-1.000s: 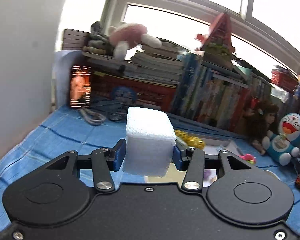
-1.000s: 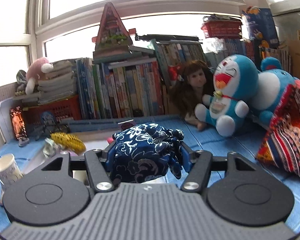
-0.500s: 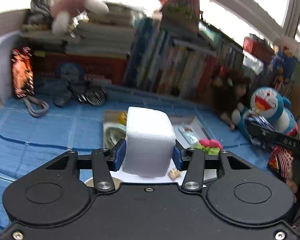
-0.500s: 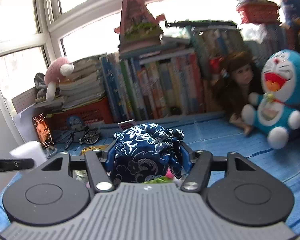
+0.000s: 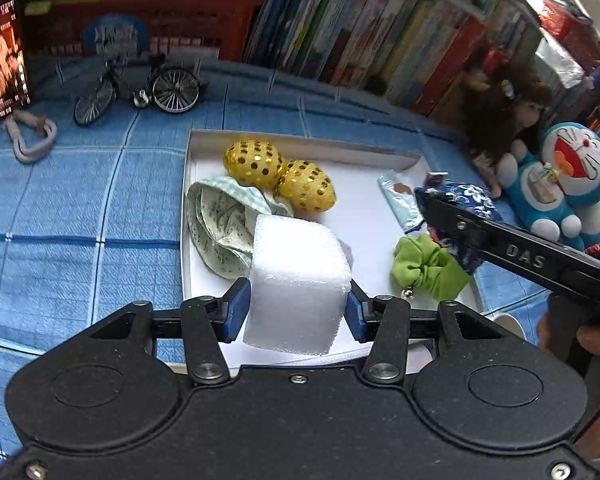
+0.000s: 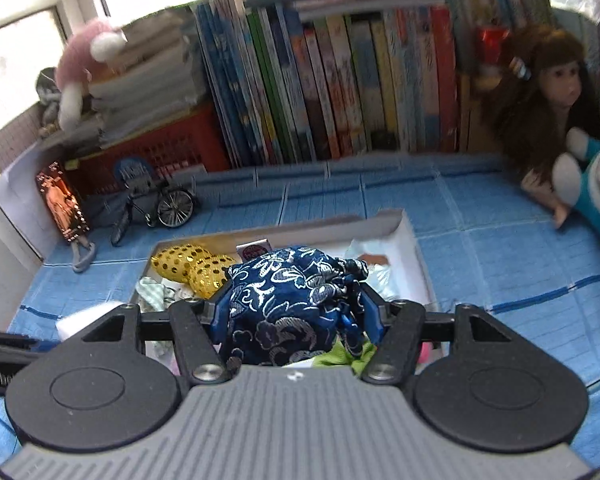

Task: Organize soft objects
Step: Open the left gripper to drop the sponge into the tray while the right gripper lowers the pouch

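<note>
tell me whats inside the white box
Two gold sequined pouches, a green-and-white cloth, a green scrunchie and a pale packet. The held foam block covers part of the floor.

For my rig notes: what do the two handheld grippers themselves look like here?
Left gripper: plain matte black body, two round discs, black linkage arms with silver screws, blue pads. Right gripper: same black linkages and blue pads, but a ribbed grey body; its side reads "DAS" in the left view.
</note>
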Demonstrator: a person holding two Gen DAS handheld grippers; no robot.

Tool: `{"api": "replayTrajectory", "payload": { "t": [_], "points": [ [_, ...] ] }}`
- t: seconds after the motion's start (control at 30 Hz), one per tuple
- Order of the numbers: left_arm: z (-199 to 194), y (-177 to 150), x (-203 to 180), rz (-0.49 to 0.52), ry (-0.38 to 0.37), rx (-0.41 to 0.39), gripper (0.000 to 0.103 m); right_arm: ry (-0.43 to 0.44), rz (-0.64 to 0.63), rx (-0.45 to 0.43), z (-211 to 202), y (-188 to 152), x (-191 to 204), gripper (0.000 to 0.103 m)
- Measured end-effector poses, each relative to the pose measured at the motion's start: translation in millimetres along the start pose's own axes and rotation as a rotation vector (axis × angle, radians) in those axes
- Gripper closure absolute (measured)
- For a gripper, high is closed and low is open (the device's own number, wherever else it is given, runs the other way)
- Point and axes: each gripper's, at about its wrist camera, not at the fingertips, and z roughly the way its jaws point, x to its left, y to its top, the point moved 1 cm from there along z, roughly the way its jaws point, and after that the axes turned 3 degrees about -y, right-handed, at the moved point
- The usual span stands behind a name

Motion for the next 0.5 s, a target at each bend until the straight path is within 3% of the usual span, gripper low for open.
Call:
{"api": "replayTrajectory", "payload": {
  "t": [0.27,0.5],
  "points": [
    [29,11,14,-0.037,0.027,0.070,0.057,-0.009,0.005,0.076,37,4,13,0.037],
    [38,16,20,-0.049,0.044,0.064,0.057,-0.039,0.018,0.119,59,1,14,0.035]
  ]
}}
